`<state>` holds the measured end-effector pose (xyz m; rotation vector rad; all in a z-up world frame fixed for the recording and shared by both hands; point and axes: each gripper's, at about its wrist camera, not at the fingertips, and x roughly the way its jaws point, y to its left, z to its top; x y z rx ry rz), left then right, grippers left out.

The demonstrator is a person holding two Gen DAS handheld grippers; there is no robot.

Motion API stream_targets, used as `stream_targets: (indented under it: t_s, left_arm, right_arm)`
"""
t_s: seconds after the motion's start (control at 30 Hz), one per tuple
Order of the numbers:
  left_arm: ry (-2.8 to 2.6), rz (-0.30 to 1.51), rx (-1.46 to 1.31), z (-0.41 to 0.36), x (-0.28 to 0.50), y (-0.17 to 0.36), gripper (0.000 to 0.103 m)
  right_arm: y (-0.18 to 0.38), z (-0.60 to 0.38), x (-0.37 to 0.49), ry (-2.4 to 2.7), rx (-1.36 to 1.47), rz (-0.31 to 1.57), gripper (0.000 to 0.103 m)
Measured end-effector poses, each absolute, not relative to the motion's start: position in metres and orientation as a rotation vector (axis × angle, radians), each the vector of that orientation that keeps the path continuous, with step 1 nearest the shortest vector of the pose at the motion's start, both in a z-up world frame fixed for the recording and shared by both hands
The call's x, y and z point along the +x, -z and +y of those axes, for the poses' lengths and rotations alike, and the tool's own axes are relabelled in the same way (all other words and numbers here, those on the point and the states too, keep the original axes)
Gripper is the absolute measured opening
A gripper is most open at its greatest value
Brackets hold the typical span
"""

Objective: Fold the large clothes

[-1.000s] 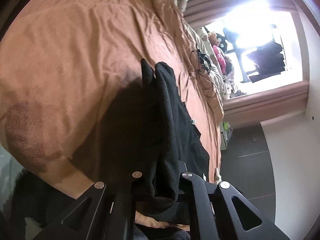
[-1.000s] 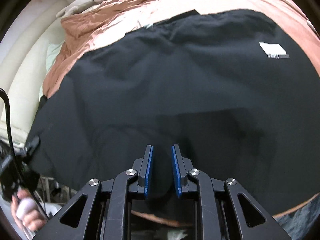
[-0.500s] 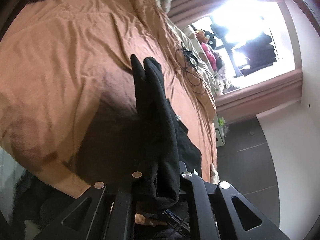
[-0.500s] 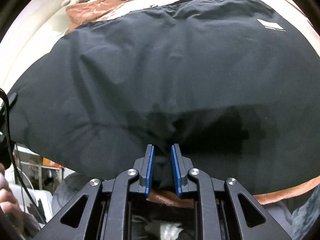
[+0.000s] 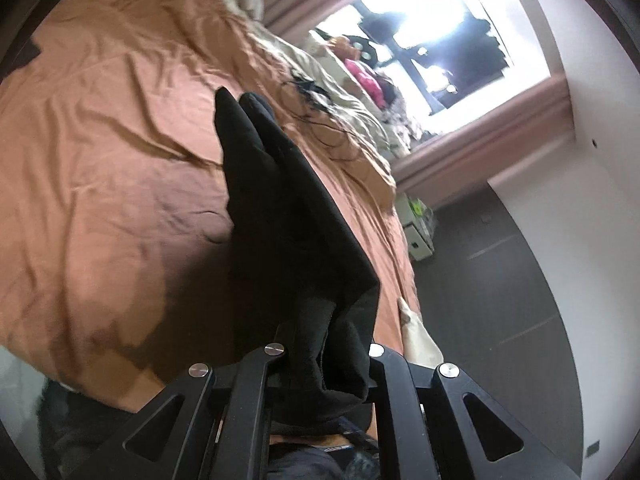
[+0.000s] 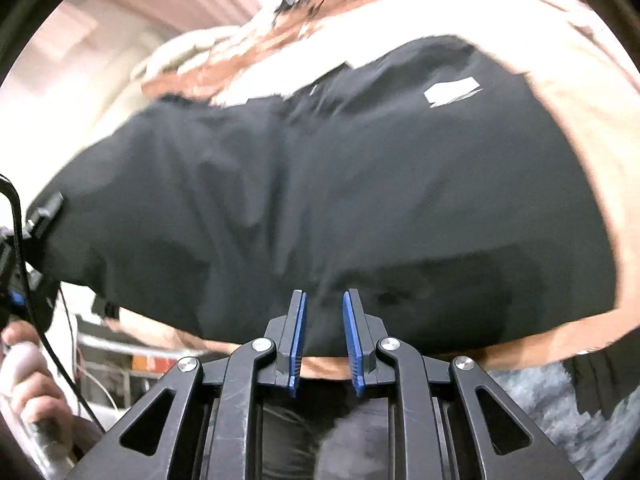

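Note:
A large black garment [image 6: 340, 184] with a white label [image 6: 452, 92] lies partly on the brown bed sheet [image 6: 592, 92]. My left gripper [image 5: 328, 344] is shut on a bunched edge of the black garment [image 5: 288, 220] and holds it lifted above the bed. The cloth hides its fingertips. My right gripper [image 6: 323, 300] is open, blue pads [image 6: 299, 332] apart, at the garment's near edge. Nothing is between them.
The brown sheet [image 5: 100, 152] covers the bed. Cables [image 5: 316, 100] and a pale blanket lie at its far side near a bright window [image 5: 432, 28]. A dark floor [image 5: 500, 300] runs along the right. The person's hand [image 6: 28, 392] holds the left gripper's handle.
My left gripper has lifted and carried the garment edge further over the bed. My right gripper's jaws have opened and let go of the garment, drawing back a little from its edge.

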<state>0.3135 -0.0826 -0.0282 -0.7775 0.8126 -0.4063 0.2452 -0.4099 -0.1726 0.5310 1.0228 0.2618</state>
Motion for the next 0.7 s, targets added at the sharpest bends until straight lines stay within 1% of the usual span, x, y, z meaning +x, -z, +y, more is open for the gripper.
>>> stream_targets:
  t_s: [0.13, 0.37, 0.6, 0.63, 0.67, 0.7]
  left_arm:
    - [0.449, 0.822, -0.738, -0.114, 0.319, 0.022, 0.009]
    - [0.515, 0.860, -0.635, -0.179, 0.330, 0.019, 0.009]
    - [0.586, 0.970, -0.538, -0.257, 0.346, 0.044, 0.009]
    - [0.587, 1.002, -0.522, -0.269, 0.348, 0.050, 0.013]
    - [0.595, 1.032, -0.514, -0.280, 0.350, 0.056, 0.023]
    - [0.614, 1.063, -0.513, -0.291, 0.351, 0.063, 0.031]
  right_arm:
    - [0.157, -0.457, 0.226, -0.216, 0.587, 0.947, 0.023]
    - [0.145, -0.516, 0.199, -0.160, 0.676, 0.851, 0.024]
    - [0.149, -0.548, 0.182, -0.109, 0.737, 0.820, 0.024]
    - [0.151, -0.554, 0.178, -0.098, 0.746, 0.820, 0.024]
    - [0.154, -0.562, 0.179, -0.088, 0.755, 0.822, 0.024]
    - [0.156, -0.566, 0.178, -0.079, 0.764, 0.823, 0.024]
